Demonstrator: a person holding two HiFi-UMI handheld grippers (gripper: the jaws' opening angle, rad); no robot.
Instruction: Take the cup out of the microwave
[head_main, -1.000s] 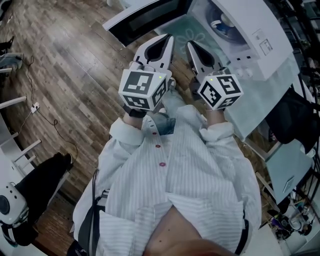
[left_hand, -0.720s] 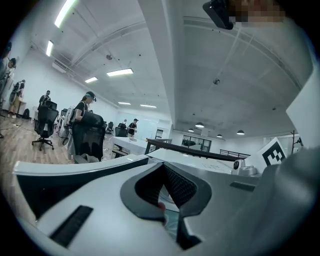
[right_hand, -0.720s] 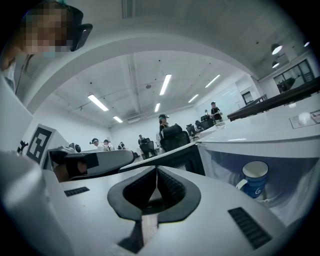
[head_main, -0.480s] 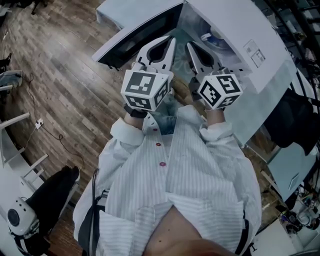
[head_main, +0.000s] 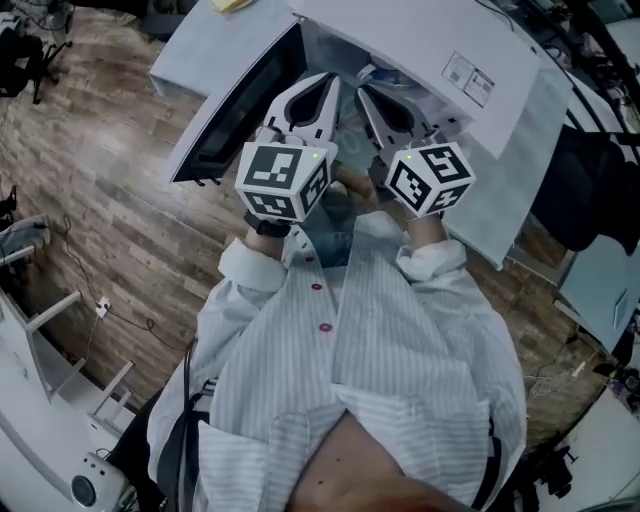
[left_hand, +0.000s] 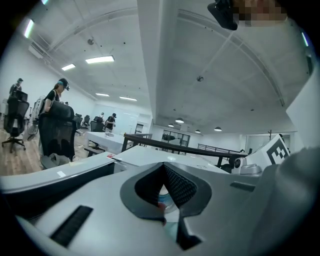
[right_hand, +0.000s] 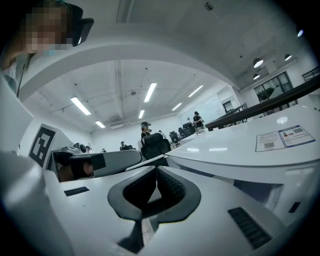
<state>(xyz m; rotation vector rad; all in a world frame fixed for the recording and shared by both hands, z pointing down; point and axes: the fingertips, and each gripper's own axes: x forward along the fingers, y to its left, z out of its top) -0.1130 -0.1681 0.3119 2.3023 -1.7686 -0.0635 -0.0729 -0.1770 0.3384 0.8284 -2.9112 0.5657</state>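
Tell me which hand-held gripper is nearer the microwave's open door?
The left hand-held gripper, right beside the microwave door; the right hand-held gripper sits farther from it.

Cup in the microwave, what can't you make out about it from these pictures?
Cup: head view shows only a bluish sliver; the microwave roof, left hand-held gripper and right hand-held gripper cover the rest.
Left gripper view: the shut jaws leave only a blurred patch in their gap, maybe the cup.
Right gripper view: no cup in sight; the label print is too small to read.
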